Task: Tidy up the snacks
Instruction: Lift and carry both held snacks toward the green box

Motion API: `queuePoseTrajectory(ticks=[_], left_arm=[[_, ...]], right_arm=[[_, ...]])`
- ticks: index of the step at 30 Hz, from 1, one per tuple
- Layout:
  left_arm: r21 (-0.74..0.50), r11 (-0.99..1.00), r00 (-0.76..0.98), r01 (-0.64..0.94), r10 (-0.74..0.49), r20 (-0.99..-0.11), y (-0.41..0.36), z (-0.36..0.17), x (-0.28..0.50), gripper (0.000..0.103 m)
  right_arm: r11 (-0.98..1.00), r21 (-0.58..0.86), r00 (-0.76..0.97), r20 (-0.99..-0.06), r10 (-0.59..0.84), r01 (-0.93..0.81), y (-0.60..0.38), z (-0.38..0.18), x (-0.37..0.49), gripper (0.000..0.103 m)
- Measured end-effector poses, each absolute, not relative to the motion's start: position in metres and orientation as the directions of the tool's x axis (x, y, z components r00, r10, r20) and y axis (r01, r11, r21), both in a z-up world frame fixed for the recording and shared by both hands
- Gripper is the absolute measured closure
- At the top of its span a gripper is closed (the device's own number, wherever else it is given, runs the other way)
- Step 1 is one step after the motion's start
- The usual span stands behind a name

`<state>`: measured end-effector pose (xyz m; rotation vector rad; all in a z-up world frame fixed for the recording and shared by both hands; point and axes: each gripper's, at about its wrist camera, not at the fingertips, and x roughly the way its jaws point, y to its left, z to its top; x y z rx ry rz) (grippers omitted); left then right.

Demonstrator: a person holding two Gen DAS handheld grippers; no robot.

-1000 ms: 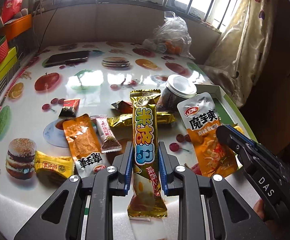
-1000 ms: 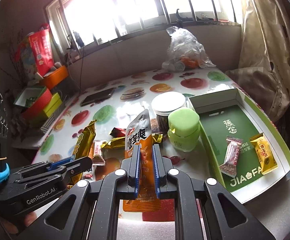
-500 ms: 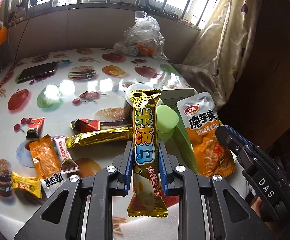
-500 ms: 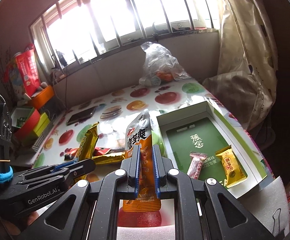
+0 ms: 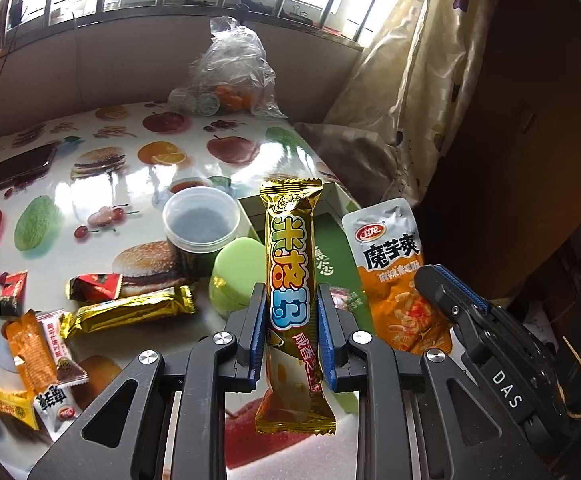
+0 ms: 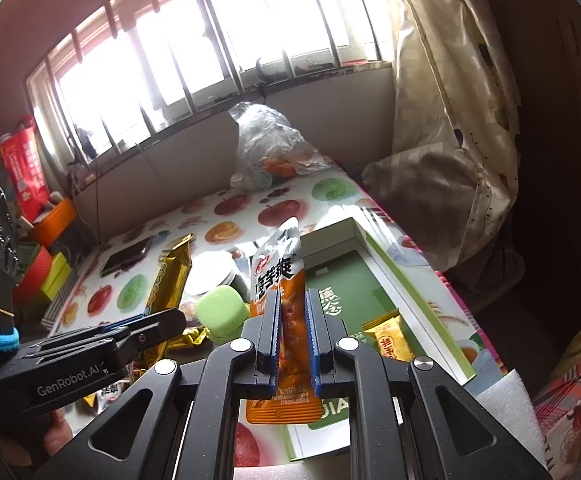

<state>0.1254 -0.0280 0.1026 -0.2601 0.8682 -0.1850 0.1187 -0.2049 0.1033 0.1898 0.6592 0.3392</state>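
My left gripper [image 5: 290,296] is shut on a gold snack bar [image 5: 290,240], which stands upright between the pads. Beside it on the right, my right gripper [image 5: 442,292] holds an orange pouch [image 5: 390,280]. In the right wrist view the right gripper [image 6: 292,300] is shut on that orange pouch [image 6: 280,272], above the near end of a white-rimmed green box [image 6: 410,300]. A yellow snack [image 6: 388,336] lies inside the box. The left gripper [image 6: 162,320] with its gold bar [image 6: 172,280] hangs to the left of it.
A green lidded jar [image 5: 234,272] and a clear tub [image 5: 200,220] stand just left of the box. Several loose snacks [image 5: 126,312] lie on the fruit-print table at the left. A phone [image 5: 18,166] and a plastic bag [image 5: 230,76] are farther back. A curtain hangs at the right.
Both grippers have carried their snacks to the right across the table, away from the loose pile and over toward the green box. Both grips are unchanged.
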Motion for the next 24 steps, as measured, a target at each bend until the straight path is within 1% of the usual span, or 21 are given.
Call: queuePoseTrajectory(ticks=[7,12,24], left_arm=[[-0.337,0.937,0.597,0.092,-0.323,-0.734,-0.052,0.092,0.148,0.079],[-0.348,0.932,0.572,0.100,-0.340,-0.747,-0.066,0.081,0.162,0.079],[-0.319,0.942,0.519,0.101,-0.324,-0.791,-0.089,0.057,0.180,0.079]], right_arm=[[0.937,0.289,0.727,-0.598,0.338,-0.197,-0.228,0.087,0.138,0.092],[0.942,0.288,0.710,-0.626,0.323,-0.175,-0.235,0.074,0.151,0.092],[0.947,0.276,0.667,-0.676,0.313,-0.165,-0.240,0.045,0.163,0.092]])
